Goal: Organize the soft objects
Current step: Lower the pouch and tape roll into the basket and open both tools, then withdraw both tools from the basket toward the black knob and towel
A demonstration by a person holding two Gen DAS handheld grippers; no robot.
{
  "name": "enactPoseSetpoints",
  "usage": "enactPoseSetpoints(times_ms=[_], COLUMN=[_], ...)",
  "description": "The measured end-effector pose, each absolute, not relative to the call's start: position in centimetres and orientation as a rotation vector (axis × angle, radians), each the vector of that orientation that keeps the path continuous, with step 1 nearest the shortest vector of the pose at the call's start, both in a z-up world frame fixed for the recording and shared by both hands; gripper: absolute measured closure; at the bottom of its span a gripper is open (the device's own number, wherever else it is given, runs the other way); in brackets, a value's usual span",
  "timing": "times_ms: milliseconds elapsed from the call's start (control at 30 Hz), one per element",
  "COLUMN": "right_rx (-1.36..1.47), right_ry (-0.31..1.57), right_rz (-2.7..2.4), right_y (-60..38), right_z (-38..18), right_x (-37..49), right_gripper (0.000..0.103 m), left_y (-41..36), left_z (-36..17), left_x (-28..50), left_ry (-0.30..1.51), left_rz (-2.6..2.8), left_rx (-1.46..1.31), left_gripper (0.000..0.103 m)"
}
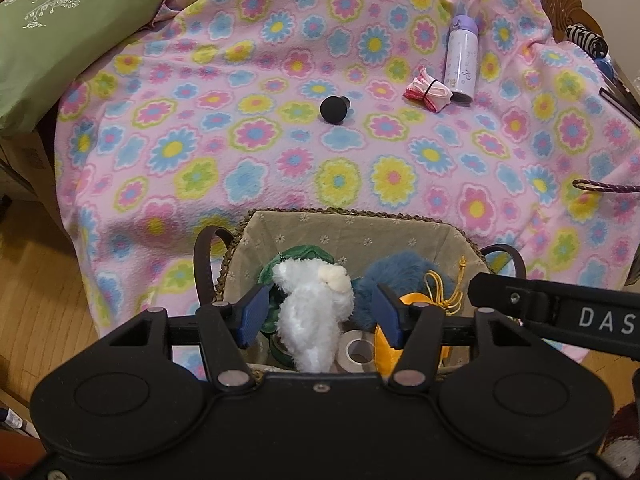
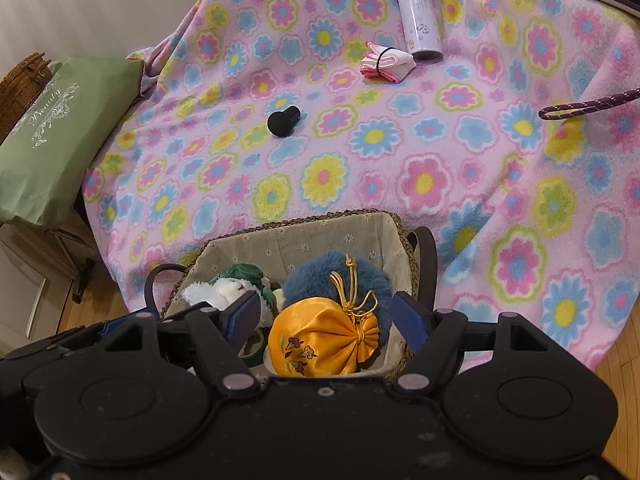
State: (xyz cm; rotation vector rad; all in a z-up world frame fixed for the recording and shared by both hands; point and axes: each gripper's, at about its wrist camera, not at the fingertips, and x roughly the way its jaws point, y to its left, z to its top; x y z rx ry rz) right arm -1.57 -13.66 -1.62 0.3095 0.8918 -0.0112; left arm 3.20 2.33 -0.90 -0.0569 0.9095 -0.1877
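A woven basket (image 1: 344,214) (image 2: 320,220) with a beige flowered lining stands at the near edge of the flowered blanket. In it lie a white plush toy (image 1: 312,320) (image 2: 212,292), a green fabric piece (image 1: 304,254), a blue furry ball (image 2: 320,276) and an orange satin pouch (image 2: 324,336) with a gold cord. My left gripper (image 1: 322,312) hangs over the basket, its pads on either side of the white plush with a gap at the right pad. My right gripper (image 2: 324,316) straddles the orange pouch, and neither pad touches it.
On the pink flowered blanket (image 1: 280,152) lie a black knob (image 1: 332,109), a lilac bottle (image 1: 462,58), a banded pink cloth bundle (image 1: 428,90) and a purple cord loop (image 2: 592,105). A green bag (image 1: 60,36) sits at the left. A tape roll (image 1: 358,350) rests in the basket.
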Motion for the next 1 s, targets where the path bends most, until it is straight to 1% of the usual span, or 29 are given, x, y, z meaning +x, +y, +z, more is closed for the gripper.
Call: enactPoseSetpoints(times_ms=[1000], right_rx=[0.303], right_ry=[0.897], right_rz=[-0.015], right_y=[-13.61], right_z=[-1.56], right_x=[-1.52], right_gripper=[0.030], left_y=[2.30], left_z=[-0.99], left_x=[3.20], left_ry=[0.917], left_rz=[-0.181], left_rx=[-0.051], left_gripper=[0.047])
